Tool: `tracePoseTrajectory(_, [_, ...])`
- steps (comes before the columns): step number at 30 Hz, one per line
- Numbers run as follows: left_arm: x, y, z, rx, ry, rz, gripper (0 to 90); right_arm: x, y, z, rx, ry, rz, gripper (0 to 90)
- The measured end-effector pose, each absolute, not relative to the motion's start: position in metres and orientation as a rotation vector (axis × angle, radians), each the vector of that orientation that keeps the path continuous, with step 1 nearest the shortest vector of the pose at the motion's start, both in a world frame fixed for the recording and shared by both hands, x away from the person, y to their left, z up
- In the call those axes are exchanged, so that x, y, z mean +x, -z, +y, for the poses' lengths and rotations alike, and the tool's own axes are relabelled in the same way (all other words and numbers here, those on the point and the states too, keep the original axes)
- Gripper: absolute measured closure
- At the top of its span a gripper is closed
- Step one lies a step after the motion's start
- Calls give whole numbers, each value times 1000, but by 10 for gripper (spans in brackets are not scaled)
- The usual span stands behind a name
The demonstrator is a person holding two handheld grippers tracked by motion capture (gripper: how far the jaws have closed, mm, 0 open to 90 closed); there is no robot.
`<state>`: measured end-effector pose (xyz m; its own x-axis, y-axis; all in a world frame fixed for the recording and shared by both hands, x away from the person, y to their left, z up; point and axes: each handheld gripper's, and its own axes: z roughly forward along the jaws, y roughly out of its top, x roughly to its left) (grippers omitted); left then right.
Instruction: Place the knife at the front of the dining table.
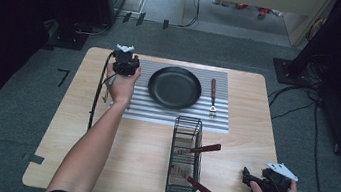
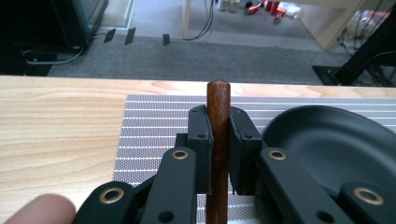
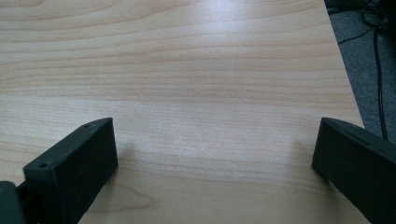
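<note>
My left gripper (image 1: 126,63) (image 2: 218,133) is at the table's back left, over the left edge of the striped placemat (image 1: 136,109) (image 2: 154,121). It is shut on the brown wooden handle (image 2: 218,112) of a utensil; the handle tip sticks out past the pads. The utensil's metal end (image 1: 106,92) hangs by the wrist. A black pan (image 1: 174,87) (image 2: 336,140) sits just right of it on the placemat. At the front right corner, low over bare wood, my right gripper (image 1: 247,178) (image 3: 215,154) is open with nothing between its fingers.
A wooden-handled utensil (image 1: 213,97) lies on the placemat right of the pan. A black wire basket (image 1: 172,157) stands at the front centre with two wooden-handled utensils (image 1: 205,148) poking out to its right. The table edge (image 3: 345,79) runs close beside the right gripper.
</note>
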<state>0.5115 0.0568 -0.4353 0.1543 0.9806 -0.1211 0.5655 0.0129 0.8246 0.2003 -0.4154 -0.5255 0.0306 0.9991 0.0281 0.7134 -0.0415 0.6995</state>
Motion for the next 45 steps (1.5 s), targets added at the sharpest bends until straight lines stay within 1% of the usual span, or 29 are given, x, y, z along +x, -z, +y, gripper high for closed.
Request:
tracePoseTrajectory(9, [535, 465, 53, 1654, -660, 1577, 819, 200, 526, -415, 1803, -742, 1740, 0])
tracePoseTrajectory(16, [547, 479, 49, 1671, -653, 1645, 819, 200, 525, -415, 1803, -741, 1741, 0])
tracePoseTrajectory(22, [553, 490, 42, 1707, -650, 1651, 817, 200, 526, -415, 1802, -741, 1742, 0])
tracePoseTrajectory(28, [558, 502, 39, 1743, -615, 1695, 816, 200, 525, -415, 1803, -741, 1741, 0])
tracePoseTrajectory(33, [560, 504, 39, 1755, -591, 1712, 815, 200, 525, -415, 1803, -741, 1742, 0])
tracePoseTrajectory(41, [561, 504, 34, 1786, -624, 1720, 807, 200, 526, -415, 1803, -742, 1741, 0])
tracePoseTrajectory(42, [561, 505, 34, 1785, -618, 1717, 800, 200, 526, -415, 1803, -742, 1741, 0])
tracePoseTrajectory(43, [561, 504, 34, 1782, -596, 1712, 774, 200, 526, -415, 1803, -742, 1741, 0])
tracePoseTrajectory(44, [562, 504, 36, 1764, -565, 1711, 683, 200, 526, -415, 1803, -741, 1741, 0])
tracePoseTrajectory(45, [563, 504, 37, 1748, -530, 1710, 683, 200, 526, -415, 1803, -741, 1741, 0])
